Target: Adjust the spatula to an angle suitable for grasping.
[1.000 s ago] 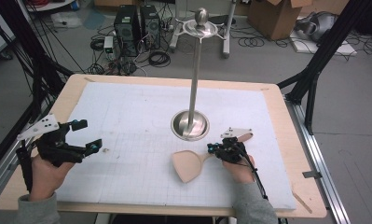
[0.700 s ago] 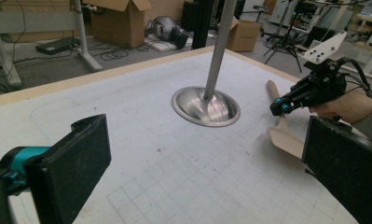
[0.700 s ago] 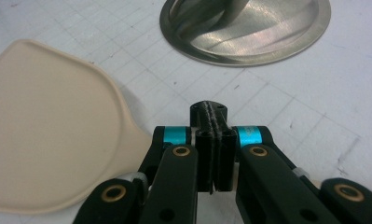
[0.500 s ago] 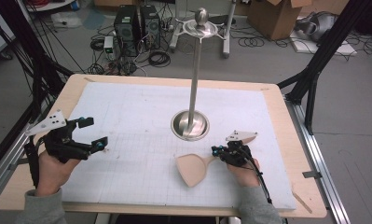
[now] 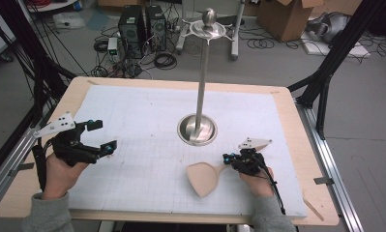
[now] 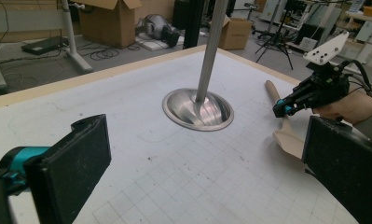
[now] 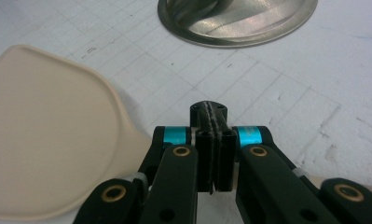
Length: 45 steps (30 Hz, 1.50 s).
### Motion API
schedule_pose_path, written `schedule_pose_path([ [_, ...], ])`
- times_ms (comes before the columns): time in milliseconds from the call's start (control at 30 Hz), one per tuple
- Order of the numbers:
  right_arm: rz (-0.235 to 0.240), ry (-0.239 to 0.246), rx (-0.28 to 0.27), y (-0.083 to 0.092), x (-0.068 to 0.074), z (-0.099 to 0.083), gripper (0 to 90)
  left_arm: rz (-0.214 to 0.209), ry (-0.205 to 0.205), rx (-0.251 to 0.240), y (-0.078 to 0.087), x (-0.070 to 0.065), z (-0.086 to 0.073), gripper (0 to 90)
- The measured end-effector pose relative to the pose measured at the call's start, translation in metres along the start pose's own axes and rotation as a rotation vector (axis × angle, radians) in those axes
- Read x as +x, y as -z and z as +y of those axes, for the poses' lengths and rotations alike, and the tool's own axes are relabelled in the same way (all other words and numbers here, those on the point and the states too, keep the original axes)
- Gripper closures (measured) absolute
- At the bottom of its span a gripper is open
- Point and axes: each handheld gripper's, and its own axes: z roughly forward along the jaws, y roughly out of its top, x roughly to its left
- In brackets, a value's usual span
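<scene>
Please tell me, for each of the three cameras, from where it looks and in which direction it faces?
High view: above the person's side of the table, looking forward and down on the white mat; both forearms, the left gripper and the right gripper show.
Left gripper view: rides the left gripper, faces across the mat to the metal stand; its open jaws show.
Right gripper view: rides the right gripper, low over the wooden spatula; its shut jaws show.
Shared: all three views show the stand and the spatula.

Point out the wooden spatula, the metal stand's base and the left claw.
wooden spatula [image 5: 203, 177], high view, on its blade
metal stand's base [image 5: 197, 130], high view, on the dish
left claw [image 5: 99, 136], high view, midway between its fingertips
</scene>
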Motion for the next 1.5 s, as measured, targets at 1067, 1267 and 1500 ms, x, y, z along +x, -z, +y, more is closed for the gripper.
schedule_pose_path([
  [1067, 0.009, -0.028, 0.012, 0.010, -0.005, -0.008, 90.0, -0.020, -0.007, 0.012, -0.014, -0.001, 0.002, 1.7],
  [1267, -0.037, -0.028, -0.046, 0.029, -0.011, -0.005, 90.0, -0.014, -0.003, 0.006, -0.011, 0.000, 0.002, 1.7],
  [1500, -0.127, -0.084, -0.078, 0.050, -0.032, -0.016, 90.0, -0.007, -0.002, 0.004, -0.008, 0.000, 0.001, 1.7],
])
